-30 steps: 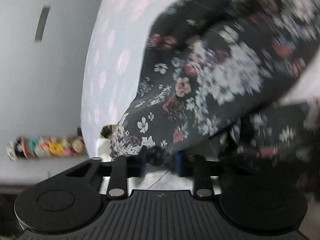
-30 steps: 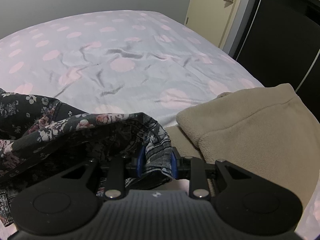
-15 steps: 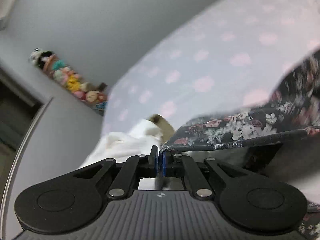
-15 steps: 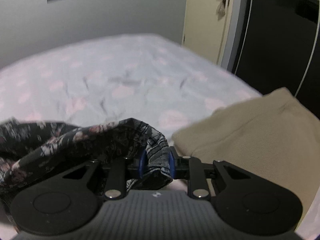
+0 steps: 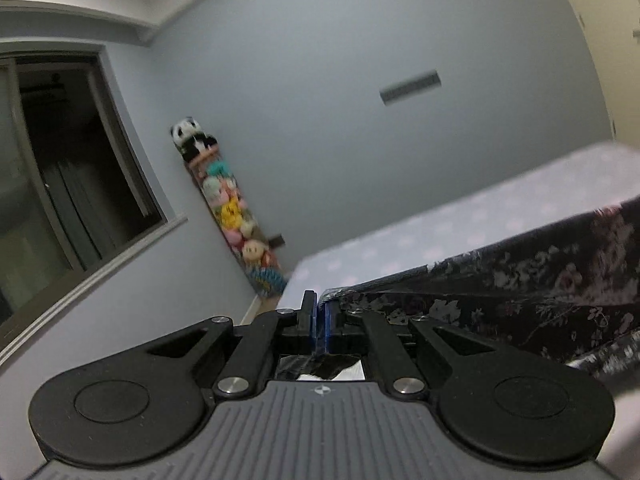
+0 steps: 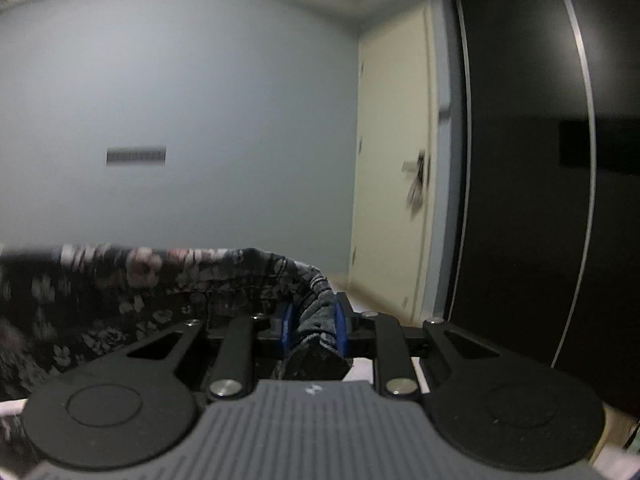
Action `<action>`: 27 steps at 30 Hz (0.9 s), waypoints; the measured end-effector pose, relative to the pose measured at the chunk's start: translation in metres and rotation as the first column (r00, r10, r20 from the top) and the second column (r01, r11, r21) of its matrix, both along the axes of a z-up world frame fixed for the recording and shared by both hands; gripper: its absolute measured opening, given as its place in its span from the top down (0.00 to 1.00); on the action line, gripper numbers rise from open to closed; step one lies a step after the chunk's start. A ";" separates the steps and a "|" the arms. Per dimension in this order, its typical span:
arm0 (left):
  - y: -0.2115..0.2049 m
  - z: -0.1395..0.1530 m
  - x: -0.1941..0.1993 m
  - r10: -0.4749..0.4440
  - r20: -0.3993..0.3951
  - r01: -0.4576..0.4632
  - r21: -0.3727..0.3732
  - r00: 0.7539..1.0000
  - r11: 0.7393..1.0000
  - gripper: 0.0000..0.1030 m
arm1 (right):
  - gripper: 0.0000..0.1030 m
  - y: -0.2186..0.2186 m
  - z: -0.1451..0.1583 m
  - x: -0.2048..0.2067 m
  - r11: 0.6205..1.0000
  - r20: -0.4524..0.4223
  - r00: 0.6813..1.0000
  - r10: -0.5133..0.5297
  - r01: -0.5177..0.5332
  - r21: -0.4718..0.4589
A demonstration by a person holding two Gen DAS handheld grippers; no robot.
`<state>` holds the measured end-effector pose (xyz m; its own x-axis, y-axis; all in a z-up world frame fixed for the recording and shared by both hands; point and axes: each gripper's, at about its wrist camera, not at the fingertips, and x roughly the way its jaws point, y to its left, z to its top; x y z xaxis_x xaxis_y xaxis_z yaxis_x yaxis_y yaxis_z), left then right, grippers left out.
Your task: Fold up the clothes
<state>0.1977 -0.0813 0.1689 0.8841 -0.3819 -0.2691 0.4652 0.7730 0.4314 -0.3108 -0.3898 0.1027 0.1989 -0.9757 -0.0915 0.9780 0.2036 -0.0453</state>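
Left wrist view, going L to R: a dark window w/ a pale sill sat at far left, then a tall hanging rack of soft toys against the grey-blue wall, a panda toy on top. A dark vent slot was set in the wall further R. Below it the bed, in a pale sheet w/ faint pink dots, ran off toward the R edge, blurred. The left gripper was at bottom centre, its blue pads pressed together on a thin edge of the flowered garment; jaws closed, gripping the cloth. From there the dark floral fabric stretched taut up and to the R, lifted above the bed, w/ a bit of it also visible hanging under the pads. Right wrist view, L to R: the same garment filled the lower left, blurred, its top edge roughly level in front of the wall, and the vent slot showed above it. A thicker bunched part w/ striped lining ran into the right gripper, whose blue pads clamped it from both sides; jaws part closed around that wad, gripping it. Further R stood a cream door w/ something hanging at its handle, too blurred to tell what, then a dark wardrobe w/ pale trim lines at far R.
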 end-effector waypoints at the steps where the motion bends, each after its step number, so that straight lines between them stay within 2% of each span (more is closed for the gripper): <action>1: 0.003 0.004 -0.006 -0.003 0.011 0.003 -0.006 1.000 1.000 0.98 | 0.77 0.008 0.008 -0.007 0.999 -0.006 1.000 -0.006 0.005 -0.031; 3: 0.007 0.010 -0.011 -0.009 0.014 0.009 -0.013 1.000 1.000 0.98 | 0.77 0.022 0.021 -0.018 0.997 -0.024 1.000 -0.017 0.015 -0.082; 6: -0.004 -0.002 -0.004 -0.018 -0.053 0.020 0.048 0.998 0.999 0.98 | 0.77 0.023 0.024 -0.025 0.997 -0.041 0.999 -0.012 0.009 -0.070; 9: -0.024 -0.034 0.016 -0.012 -0.154 0.032 0.132 0.988 0.991 0.98 | 0.77 0.005 0.008 -0.018 1.000 -0.067 0.998 -0.013 0.012 -0.020; 13: -0.056 -0.081 0.049 0.014 -0.262 0.046 0.220 0.965 0.975 0.98 | 0.78 -0.031 -0.024 0.001 0.996 -0.121 0.993 -0.012 0.022 0.082; 16: -0.077 -0.110 0.070 0.036 -0.315 0.057 0.281 0.949 0.958 0.98 | 0.78 -0.062 -0.047 0.020 0.989 -0.184 0.983 -0.003 0.030 0.145; 23: -0.123 -0.165 0.112 0.097 -0.366 0.055 0.383 0.926 0.922 0.98 | 0.78 -0.146 -0.091 0.079 0.968 -0.339 0.939 0.050 0.037 0.247; 27: -0.165 -0.194 0.135 0.133 -0.374 0.052 0.445 0.918 0.894 0.98 | 0.78 -0.200 -0.116 0.115 0.953 -0.409 0.909 0.081 0.050 0.299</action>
